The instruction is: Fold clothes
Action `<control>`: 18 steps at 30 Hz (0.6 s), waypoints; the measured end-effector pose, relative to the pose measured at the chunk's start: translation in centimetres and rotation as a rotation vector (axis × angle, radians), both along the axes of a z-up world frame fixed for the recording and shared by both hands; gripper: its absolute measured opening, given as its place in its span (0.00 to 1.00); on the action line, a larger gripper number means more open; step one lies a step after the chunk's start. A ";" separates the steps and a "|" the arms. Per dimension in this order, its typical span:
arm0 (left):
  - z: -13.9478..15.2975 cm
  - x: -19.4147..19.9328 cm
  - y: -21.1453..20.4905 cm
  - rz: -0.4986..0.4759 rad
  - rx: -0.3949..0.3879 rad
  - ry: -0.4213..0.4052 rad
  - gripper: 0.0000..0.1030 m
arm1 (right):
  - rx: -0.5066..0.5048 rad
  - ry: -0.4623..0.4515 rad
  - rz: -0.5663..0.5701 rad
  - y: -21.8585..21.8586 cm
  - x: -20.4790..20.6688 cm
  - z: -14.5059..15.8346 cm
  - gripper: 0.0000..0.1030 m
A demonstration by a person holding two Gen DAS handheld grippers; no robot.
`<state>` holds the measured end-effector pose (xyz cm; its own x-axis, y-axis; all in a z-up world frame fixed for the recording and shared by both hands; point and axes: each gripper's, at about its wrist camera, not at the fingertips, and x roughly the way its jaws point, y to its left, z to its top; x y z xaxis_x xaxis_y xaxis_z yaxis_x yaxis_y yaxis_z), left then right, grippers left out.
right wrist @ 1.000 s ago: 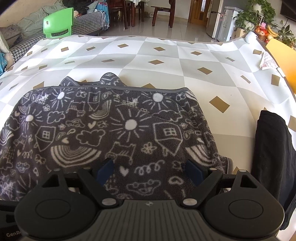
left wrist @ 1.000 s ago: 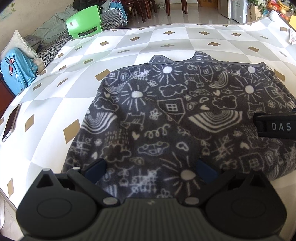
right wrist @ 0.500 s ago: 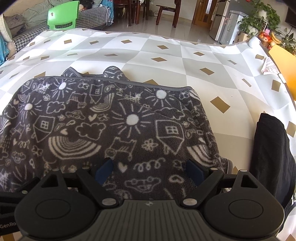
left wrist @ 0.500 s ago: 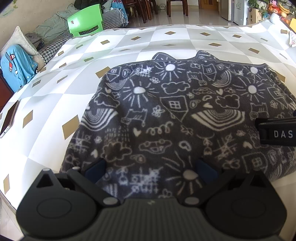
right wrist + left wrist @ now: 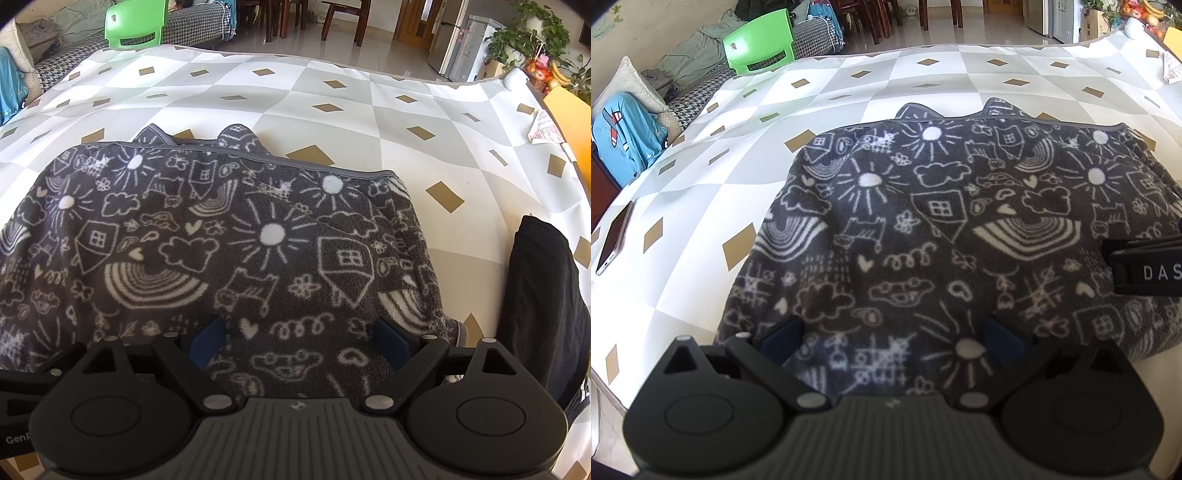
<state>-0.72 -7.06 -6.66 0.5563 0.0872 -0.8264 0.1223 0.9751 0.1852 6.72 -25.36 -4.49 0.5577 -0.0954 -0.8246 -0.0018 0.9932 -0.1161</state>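
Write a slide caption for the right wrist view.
Open right gripper poised over a folded grey doodle-print fleece on a checked tablecloth, a black garment lying beside it.

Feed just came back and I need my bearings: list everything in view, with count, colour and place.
fleece: 1, dark grey with white doodles, folded, centre of cloth.
cloth: 1, white-grey checks with gold diamonds, covers surface.
black garment: 1, right of fleece.
phone: 1, dark, left edge of cloth.
paper: 1, white, far right edge.
green chair: 1, beyond far-left corner.
left tool: 1, black, open over fleece's near edge.
right tool: 1, black, open over fleece's near edge.
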 end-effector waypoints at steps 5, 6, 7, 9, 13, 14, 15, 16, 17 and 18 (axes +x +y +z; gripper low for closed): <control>0.8 -0.2 0.0 0.007 -0.001 -0.020 1.00 | 0.094 -0.016 -0.029 -1.3 0.1 0.9 0.86; 1.0 -0.2 0.2 0.014 -0.005 -0.024 1.00 | 0.121 -0.019 -0.041 -1.7 0.1 1.1 0.86; 1.2 -0.2 0.5 0.022 -0.008 -0.028 1.00 | 0.149 -0.021 -0.055 -2.0 0.2 1.3 0.86; 1.7 -0.1 1.1 0.045 -0.012 -0.040 1.00 | 0.201 -0.022 -0.080 -2.8 0.4 1.7 0.85; 2.4 0.2 2.6 0.094 -0.024 -0.052 1.00 | 0.255 -0.018 -0.105 -3.7 0.6 2.1 0.85; 2.5 0.4 3.1 0.109 -0.029 -0.051 1.00 | 0.259 -0.019 -0.106 -3.8 0.6 2.2 0.85; 2.6 0.5 3.5 0.125 -0.034 -0.049 1.00 | 0.261 -0.021 -0.107 -3.8 0.6 2.3 0.85; 2.7 0.6 4.0 0.142 -0.041 -0.046 1.00 | 0.262 -0.024 -0.108 -3.9 0.6 2.5 0.85; 2.7 0.8 4.4 0.158 -0.047 -0.041 1.00 | 0.263 -0.027 -0.108 -4.0 0.5 2.6 0.85; 2.7 0.9 4.8 0.175 -0.052 -0.036 1.00 | 0.263 -0.030 -0.111 -4.1 0.5 2.7 0.85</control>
<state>0.16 -2.21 -3.98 0.5656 0.1430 -0.8122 -0.0560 0.9892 0.1352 7.23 -29.42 -1.76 0.5806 0.0574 -0.8121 0.1081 0.9832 0.1468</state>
